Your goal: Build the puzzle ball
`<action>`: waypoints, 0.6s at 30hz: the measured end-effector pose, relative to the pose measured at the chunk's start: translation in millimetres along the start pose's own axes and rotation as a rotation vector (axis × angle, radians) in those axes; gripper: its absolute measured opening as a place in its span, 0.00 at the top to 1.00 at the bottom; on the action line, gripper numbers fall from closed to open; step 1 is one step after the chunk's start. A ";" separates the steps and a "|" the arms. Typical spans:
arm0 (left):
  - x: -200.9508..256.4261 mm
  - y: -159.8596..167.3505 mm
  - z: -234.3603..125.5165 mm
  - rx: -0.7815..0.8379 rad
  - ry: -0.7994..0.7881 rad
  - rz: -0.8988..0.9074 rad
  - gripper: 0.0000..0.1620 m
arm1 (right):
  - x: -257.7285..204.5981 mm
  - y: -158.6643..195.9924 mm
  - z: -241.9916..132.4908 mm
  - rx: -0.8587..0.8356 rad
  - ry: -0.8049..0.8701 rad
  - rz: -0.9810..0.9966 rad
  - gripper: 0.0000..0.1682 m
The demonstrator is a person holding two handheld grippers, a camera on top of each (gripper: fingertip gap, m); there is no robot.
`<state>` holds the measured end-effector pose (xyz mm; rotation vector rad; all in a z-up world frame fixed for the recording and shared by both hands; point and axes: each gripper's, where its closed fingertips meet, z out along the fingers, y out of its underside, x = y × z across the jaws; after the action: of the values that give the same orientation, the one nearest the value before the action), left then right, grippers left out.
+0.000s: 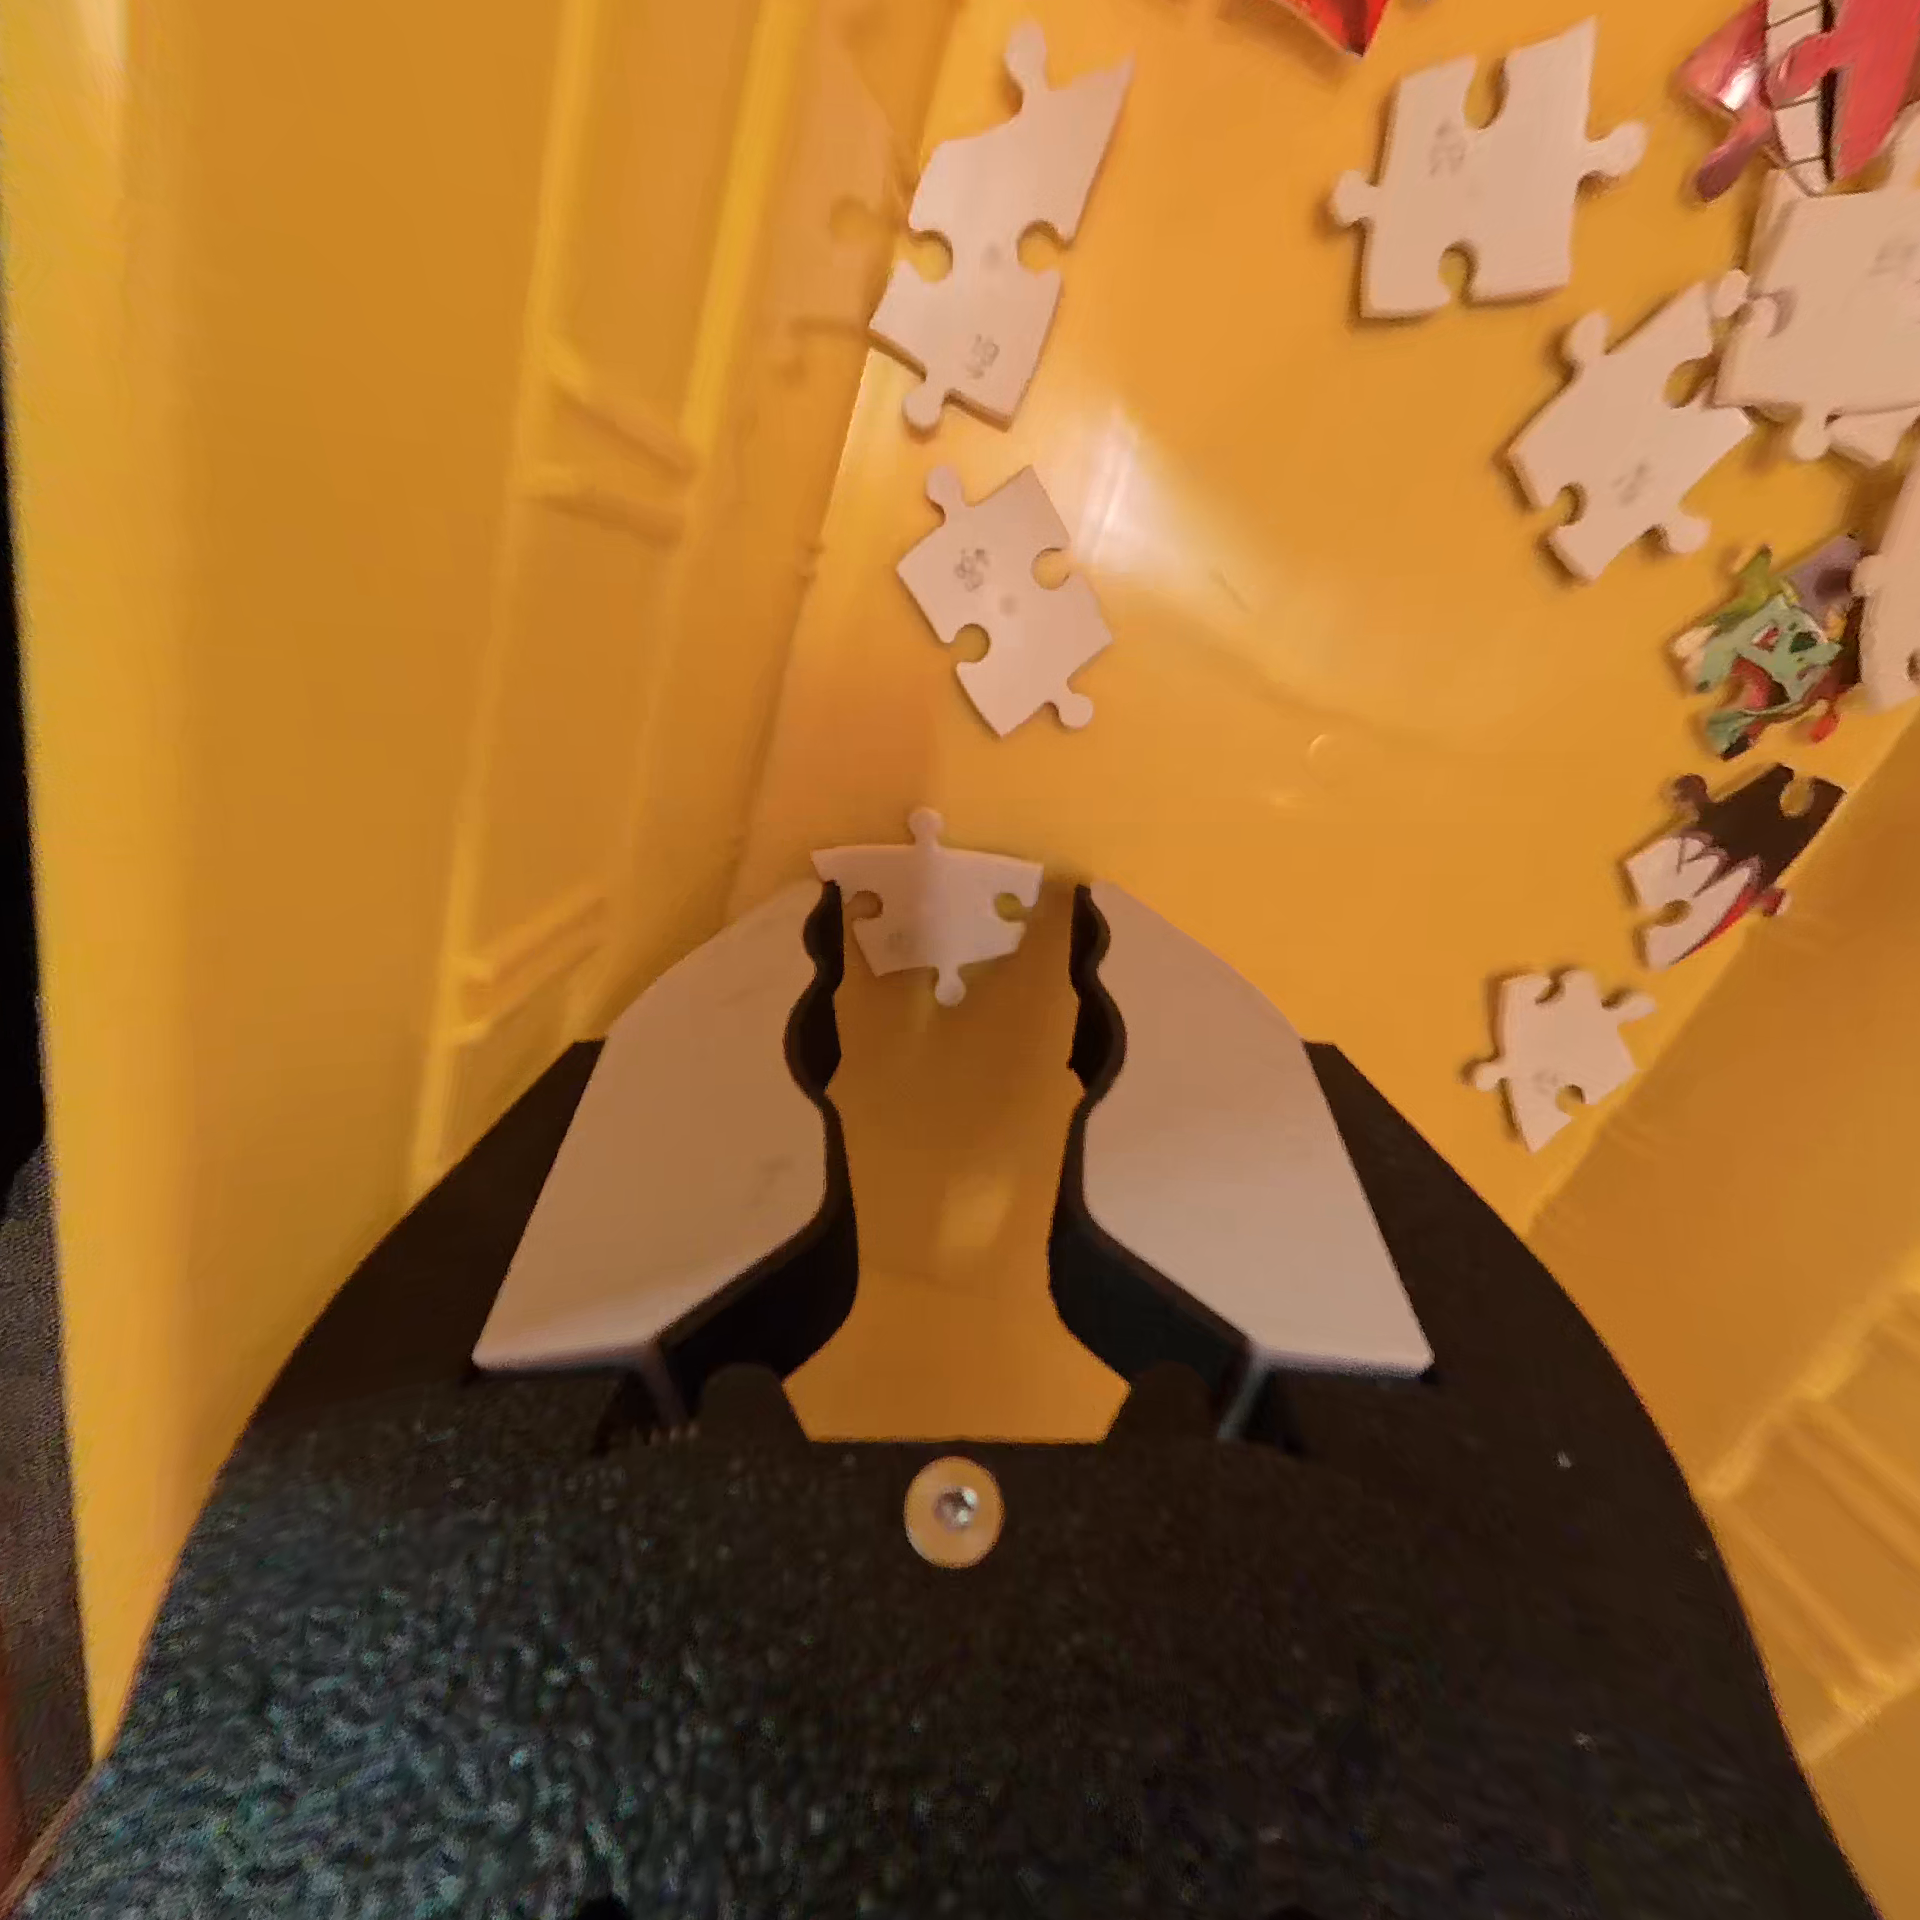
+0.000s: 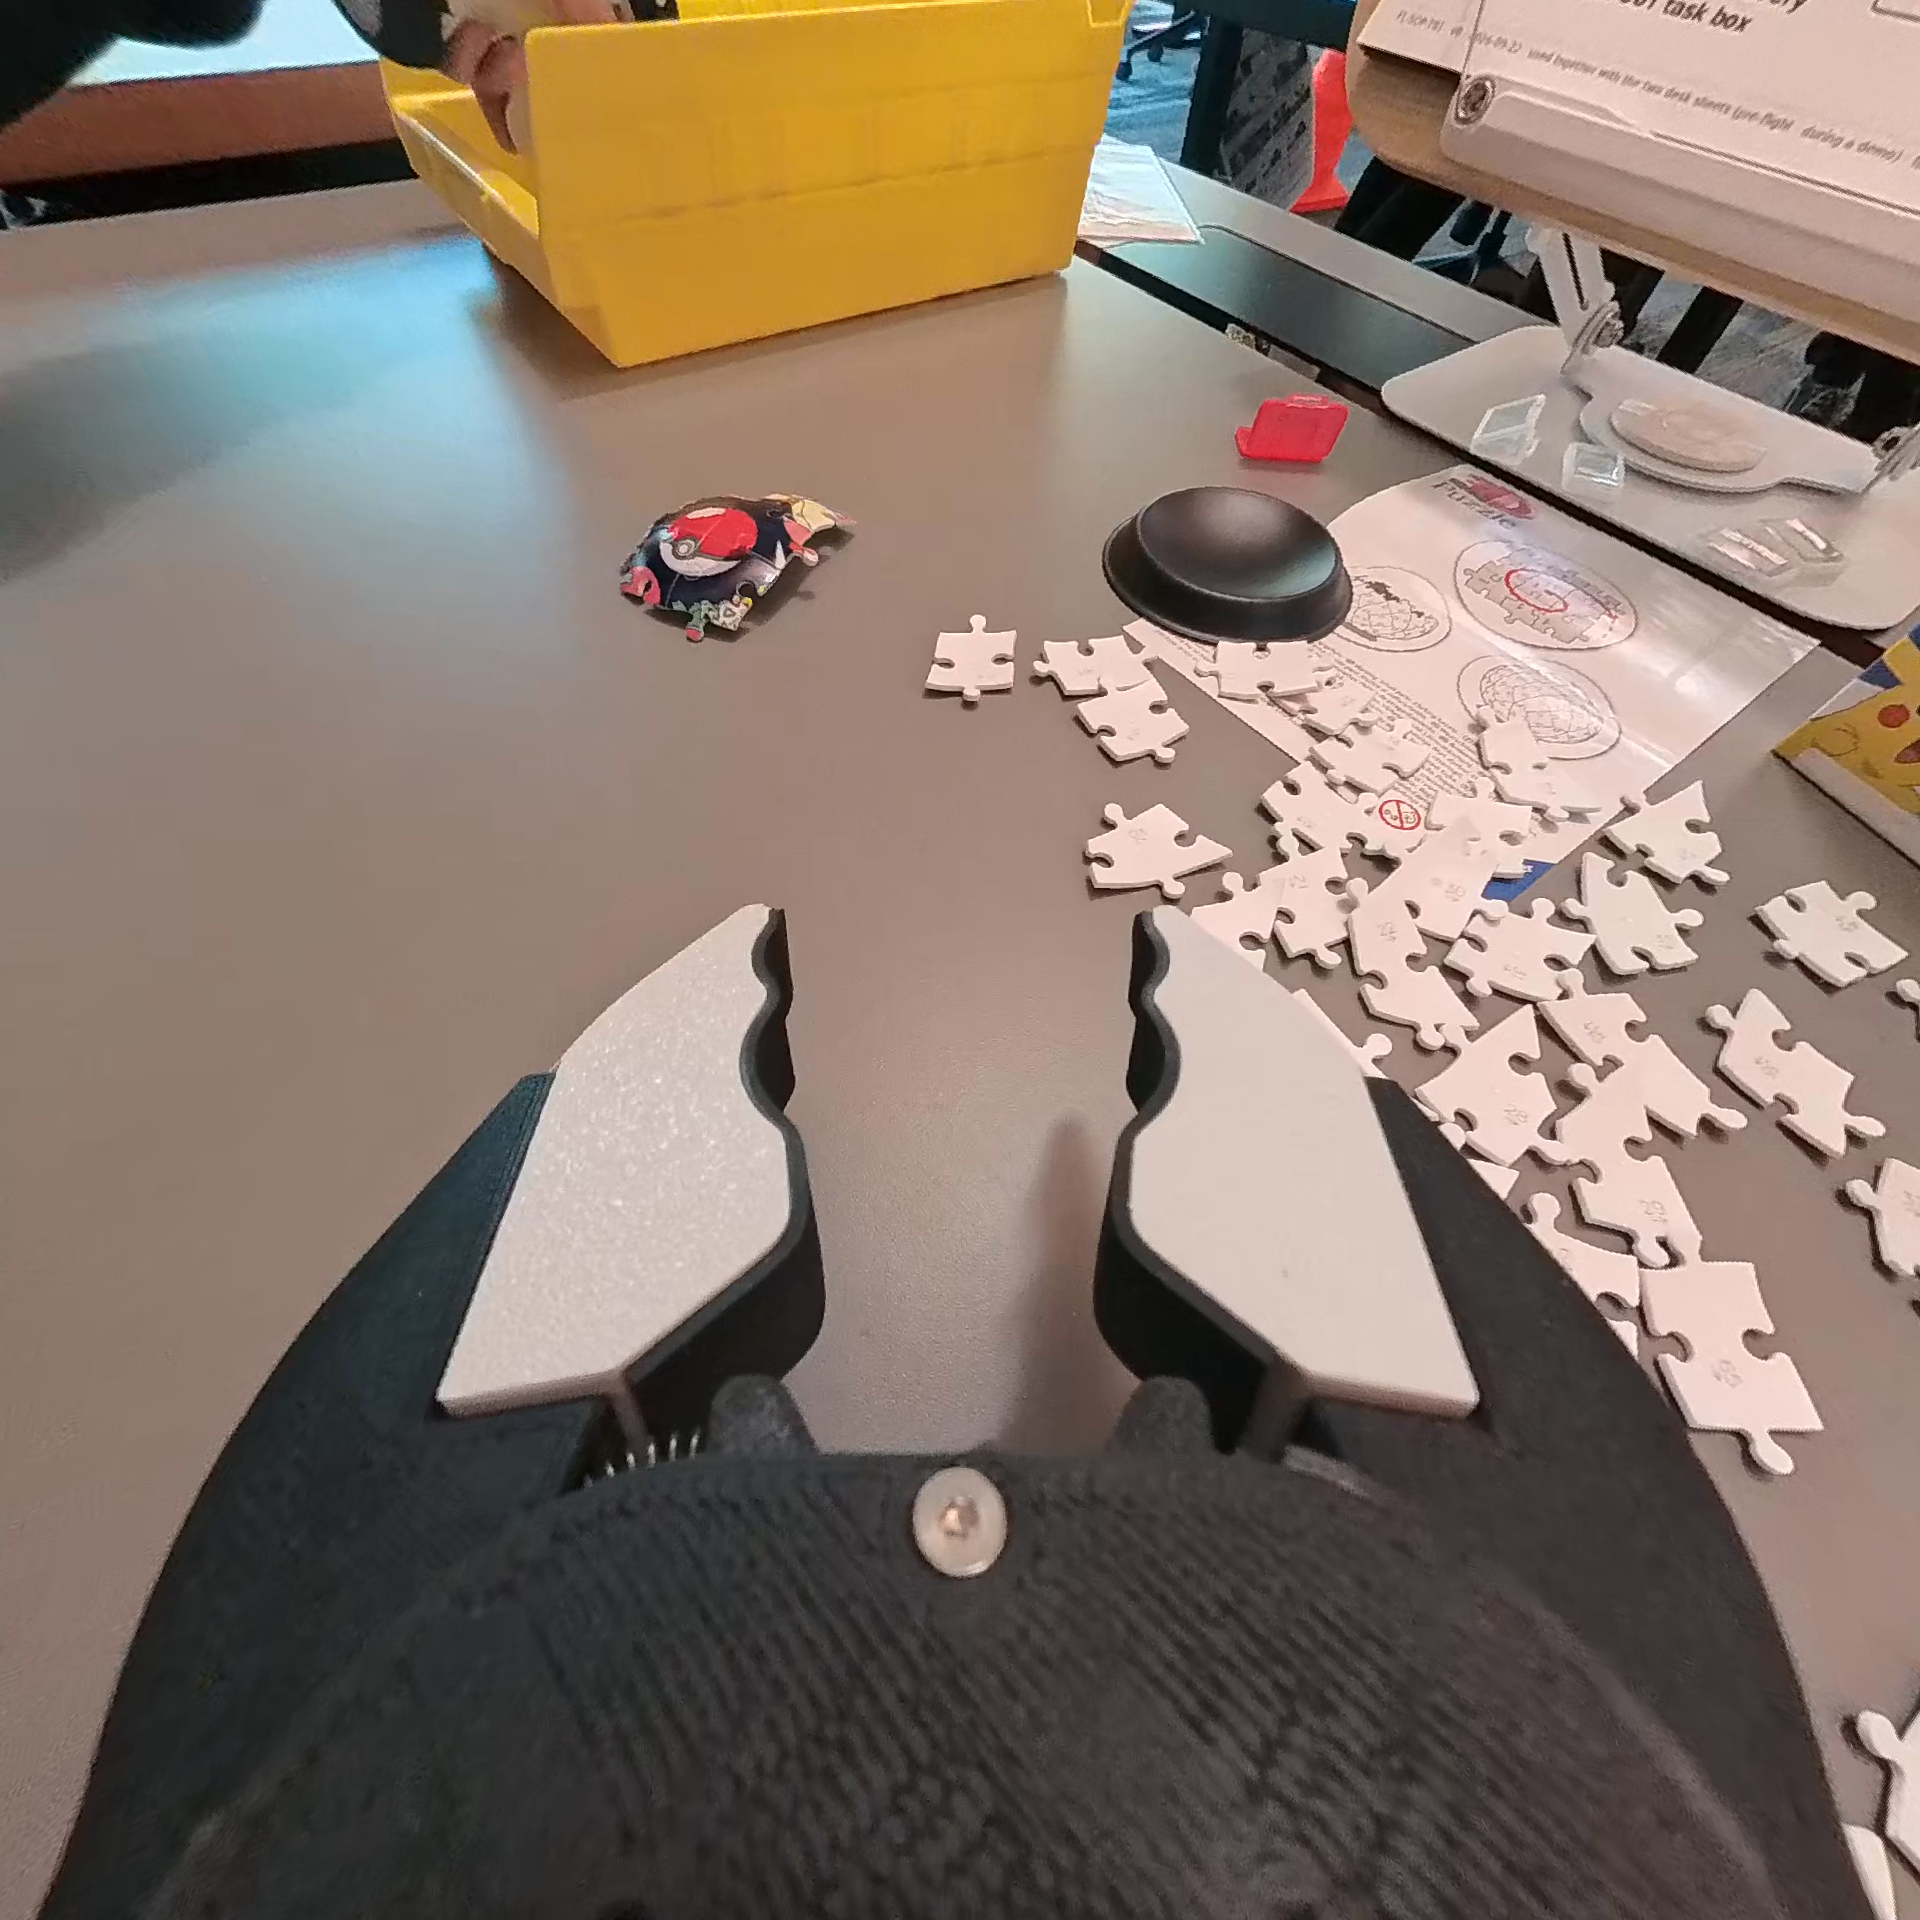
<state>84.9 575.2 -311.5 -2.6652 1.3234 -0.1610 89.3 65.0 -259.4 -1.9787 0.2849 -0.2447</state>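
Observation:
My left gripper (image 1: pixel 956 896) is inside the yellow bin (image 1: pixel 1247 499), close to its floor. Its jaws are open around a white, face-down puzzle piece (image 1: pixel 935 883) that lies between the fingertips near the left one. Several more white pieces (image 1: pixel 997 597) and a few printed ones (image 1: pixel 1766 649) lie on the bin floor. My right gripper (image 2: pixel 958 920) is open and empty, low over the grey table (image 2: pixel 416 831). A small assembled curved section (image 2: pixel 727 561) with a red and white ball print lies ahead of it. The black dish stand (image 2: pixel 1226 566) sits to the right.
Many loose white pieces (image 2: pixel 1455 935) are spread right of the right gripper, partly over an instruction sheet (image 2: pixel 1558 644). The yellow bin (image 2: pixel 810 177) stands at the back with a person's hand (image 2: pixel 488 73) at its rim. A red clip (image 2: pixel 1294 426) and a white stand (image 2: pixel 1662 436) are far right. The grippers' ends are close to 50 cm from one another. The small assembled curved section (image 2: pixel 727 561) is closer to my right gripper, around 15 cm from its tips; the left tips are 30 cm off.

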 end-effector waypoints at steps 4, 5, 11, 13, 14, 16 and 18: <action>19.1 9.7 -4.4 -0.027 0.098 -0.033 0.74 | 0.4 0.1 0.1 -0.001 -0.001 0.006 0.63; 22.6 11.6 -5.1 -0.028 0.113 -0.036 0.74 | 0.4 0.0 0.0 0.000 0.000 0.005 0.63; 59.6 15.5 -25.9 -0.007 0.306 0.085 0.74 | 0.4 0.2 0.1 -0.002 -0.002 0.007 0.63; 60.5 14.6 -37.8 0.013 0.254 0.312 0.75 | 0.7 0.2 0.1 -0.002 -0.003 0.010 0.63; 59.4 9.0 -43.8 0.058 0.202 0.463 0.75 | 0.6 0.0 0.0 0.000 -0.004 0.010 0.63; 61.1 -3.3 -54.7 0.174 0.096 0.776 0.74 | 0.9 -0.4 -0.3 0.002 -0.001 0.010 0.63; 67.3 -3.1 -58.5 0.237 0.051 1.059 0.73 | 1.0 -0.6 -0.4 0.004 0.002 0.007 0.63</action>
<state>118.1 517.7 -251.9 -1.4919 2.3209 -0.2168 90.2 64.6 -258.7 -1.9737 0.2922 -0.2423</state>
